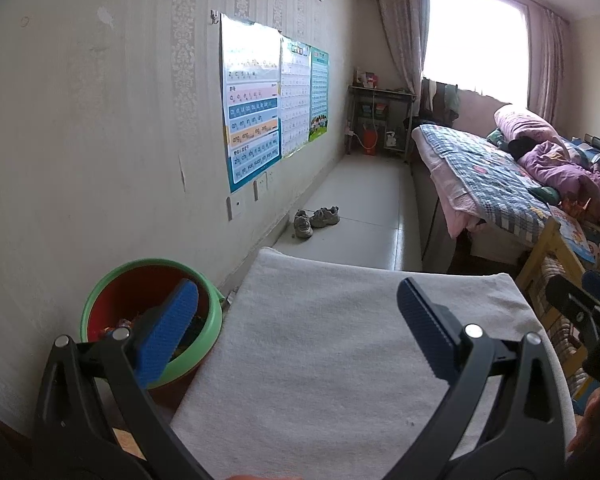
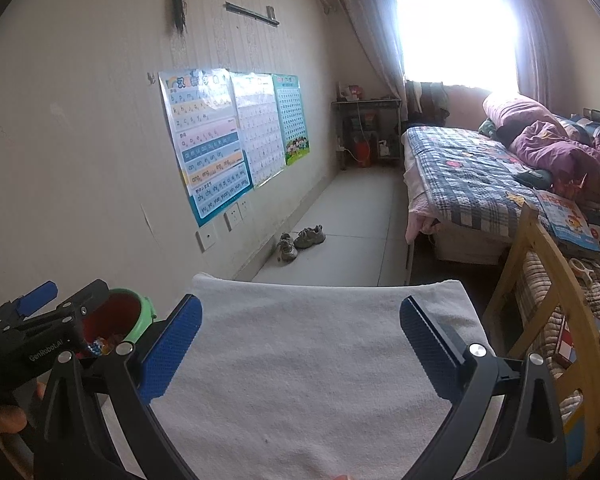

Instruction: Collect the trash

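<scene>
A small bin (image 1: 100, 300) with a green rim and red inside stands on the floor by the wall, left of a white towel-covered surface (image 1: 320, 340). Colourful scraps lie in its bottom. My left gripper (image 1: 300, 328) is open and empty, its left finger over the bin's mouth. My right gripper (image 2: 300, 344) is open and empty above the same white surface (image 2: 300, 360). The bin also shows in the right wrist view (image 2: 136, 316), partly hidden by the left gripper's body (image 2: 40, 332). The right gripper shows at the right edge of the left wrist view (image 1: 588, 312).
A wall with posters (image 1: 252, 104) runs along the left. A pair of shoes (image 1: 314, 220) lies on the tiled floor. A bed (image 1: 500, 172) with quilts stands at the right, with a wooden frame (image 2: 540, 272) beside the surface. A shelf (image 1: 380, 120) stands under the window.
</scene>
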`<action>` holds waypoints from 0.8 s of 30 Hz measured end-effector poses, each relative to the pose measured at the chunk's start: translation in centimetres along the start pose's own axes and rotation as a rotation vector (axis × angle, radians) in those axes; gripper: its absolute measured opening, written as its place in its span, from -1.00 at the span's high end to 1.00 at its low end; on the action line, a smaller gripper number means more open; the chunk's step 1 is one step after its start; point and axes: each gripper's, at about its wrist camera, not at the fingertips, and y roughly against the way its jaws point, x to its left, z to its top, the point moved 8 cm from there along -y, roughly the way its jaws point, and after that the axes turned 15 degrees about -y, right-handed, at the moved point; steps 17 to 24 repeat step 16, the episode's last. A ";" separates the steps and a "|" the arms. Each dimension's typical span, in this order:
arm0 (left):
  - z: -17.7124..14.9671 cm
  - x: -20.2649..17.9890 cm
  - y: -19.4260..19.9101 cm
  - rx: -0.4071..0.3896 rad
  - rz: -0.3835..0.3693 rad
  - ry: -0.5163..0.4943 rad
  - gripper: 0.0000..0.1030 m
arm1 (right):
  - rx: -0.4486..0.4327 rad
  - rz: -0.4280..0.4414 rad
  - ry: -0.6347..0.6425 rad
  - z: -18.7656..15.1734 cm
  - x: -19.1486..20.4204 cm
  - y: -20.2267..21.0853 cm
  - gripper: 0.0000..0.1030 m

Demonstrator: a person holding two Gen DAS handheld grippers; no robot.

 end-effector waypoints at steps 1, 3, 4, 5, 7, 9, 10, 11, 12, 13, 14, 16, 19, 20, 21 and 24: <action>0.0 0.0 0.0 0.000 0.000 0.000 -0.89 | 0.001 0.000 0.000 0.0 0.0 0.0 -0.86; 0.0 0.0 0.0 0.000 0.002 -0.001 -0.89 | 0.003 -0.002 -0.001 0.0 0.0 0.0 -0.86; -0.1 0.0 -0.1 0.000 0.003 -0.001 -0.89 | 0.003 -0.002 -0.002 0.0 -0.1 0.0 -0.86; -0.1 0.1 0.0 -0.001 0.004 -0.001 -0.89 | 0.004 -0.003 -0.002 0.0 -0.1 0.0 -0.86; -0.2 0.1 -0.1 0.002 0.004 -0.001 -0.89 | 0.003 -0.003 -0.001 0.0 0.0 0.0 -0.86; -0.3 0.1 -0.2 0.005 0.005 -0.001 -0.89 | 0.004 -0.004 -0.001 0.0 0.0 0.0 -0.86; -0.3 0.1 -0.2 0.007 0.005 -0.001 -0.89 | 0.005 -0.004 -0.001 -0.1 -0.1 -0.1 -0.86; -0.4 0.1 -0.2 0.009 0.005 -0.002 -0.89 | 0.006 -0.005 -0.002 -0.1 -0.1 -0.1 -0.86; -0.4 0.1 -0.3 0.012 0.004 -0.002 -0.89 | 0.008 -0.006 -0.002 -0.1 -0.1 -0.1 -0.86; -0.4 0.1 -0.3 0.014 0.005 -0.003 -0.89 | 0.009 -0.007 -0.002 -0.1 -0.2 -0.1 -0.86; -0.4 0.2 -0.3 0.016 0.005 -0.004 -0.89 | 0.010 -0.007 -0.002 -0.2 -0.2 -0.1 -0.86; -0.5 0.2 -0.4 0.017 0.006 -0.006 -0.89 | 0.013 -0.008 -0.001 -0.3 -0.2 -0.2 -0.86; -0.5 0.2 -0.4 0.017 0.006 -0.006 -0.89 | 0.013 -0.008 -0.001 -0.3 -0.2 -0.2 -0.86; -0.5 0.2 -0.4 0.017 0.006 -0.006 -0.89 | 0.013 -0.008 -0.001 -0.3 -0.2 -0.2 -0.86; -0.5 0.2 -0.4 0.017 0.006 -0.006 -0.89 | 0.013 -0.008 -0.001 -0.3 -0.2 -0.2 -0.86; -0.5 0.2 -0.4 0.017 0.006 -0.006 -0.89 | 0.013 -0.008 -0.001 -0.3 -0.2 -0.2 -0.86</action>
